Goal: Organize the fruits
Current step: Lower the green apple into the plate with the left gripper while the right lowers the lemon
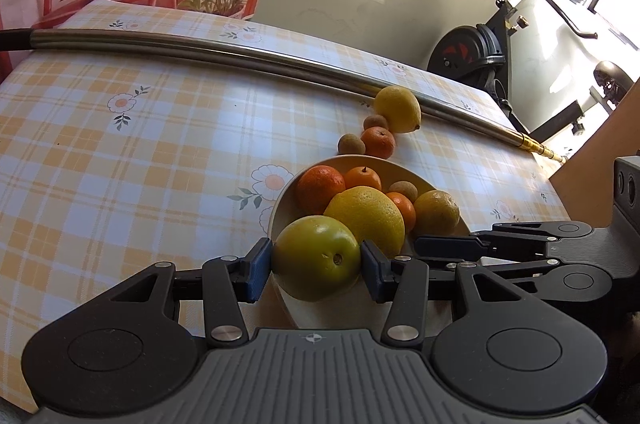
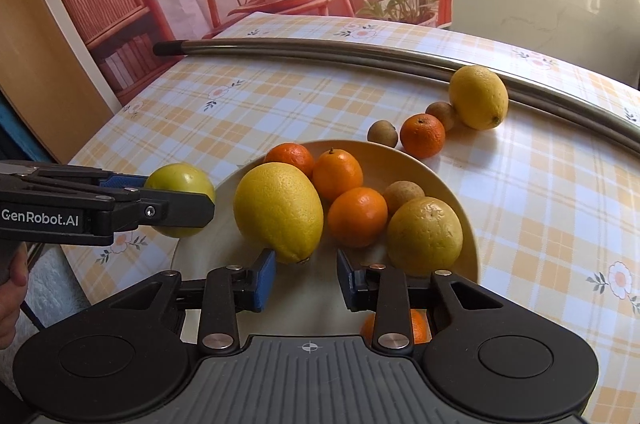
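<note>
While the left gripper (image 1: 316, 260) clamps a green apple (image 1: 318, 258), the right gripper (image 2: 306, 276) gapes empty beside the crowded bowl (image 2: 404, 159).

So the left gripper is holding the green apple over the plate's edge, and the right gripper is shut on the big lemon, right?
Not quite. The right gripper is open and empty, its fingers just short of the big lemon, as the right wrist view shows. The left gripper does hold the green apple at the plate edge.

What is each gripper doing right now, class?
Left gripper: closed on the green apple.
Right gripper: open, holding nothing, just short of the big lemon.
</note>
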Available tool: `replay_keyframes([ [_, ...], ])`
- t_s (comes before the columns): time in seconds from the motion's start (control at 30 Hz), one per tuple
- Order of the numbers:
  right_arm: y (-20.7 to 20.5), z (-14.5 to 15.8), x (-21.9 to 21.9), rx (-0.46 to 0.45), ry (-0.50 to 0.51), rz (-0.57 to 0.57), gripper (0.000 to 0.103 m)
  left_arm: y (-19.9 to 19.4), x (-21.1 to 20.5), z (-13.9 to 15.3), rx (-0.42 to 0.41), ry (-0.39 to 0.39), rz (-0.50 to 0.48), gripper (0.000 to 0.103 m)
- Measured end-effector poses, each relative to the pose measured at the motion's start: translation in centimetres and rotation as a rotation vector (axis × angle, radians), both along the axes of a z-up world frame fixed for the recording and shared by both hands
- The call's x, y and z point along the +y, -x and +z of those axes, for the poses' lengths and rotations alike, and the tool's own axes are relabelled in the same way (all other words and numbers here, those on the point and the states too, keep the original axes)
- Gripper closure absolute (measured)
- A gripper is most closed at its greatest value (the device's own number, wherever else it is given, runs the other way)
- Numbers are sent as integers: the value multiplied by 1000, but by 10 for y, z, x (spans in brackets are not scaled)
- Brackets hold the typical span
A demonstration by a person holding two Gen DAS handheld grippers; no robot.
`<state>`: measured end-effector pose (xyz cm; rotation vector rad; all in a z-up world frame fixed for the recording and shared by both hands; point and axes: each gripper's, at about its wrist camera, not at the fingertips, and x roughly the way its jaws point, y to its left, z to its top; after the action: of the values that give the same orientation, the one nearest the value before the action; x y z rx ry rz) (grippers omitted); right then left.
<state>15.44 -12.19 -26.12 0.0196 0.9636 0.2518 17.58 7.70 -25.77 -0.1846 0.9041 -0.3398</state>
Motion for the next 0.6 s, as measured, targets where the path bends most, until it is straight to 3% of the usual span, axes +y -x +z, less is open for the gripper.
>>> replay_keyframes([
  [0.6, 13, 15, -21, -52, -47, -76, 70, -2, -25, -10, -15, -135, -81, 53],
])
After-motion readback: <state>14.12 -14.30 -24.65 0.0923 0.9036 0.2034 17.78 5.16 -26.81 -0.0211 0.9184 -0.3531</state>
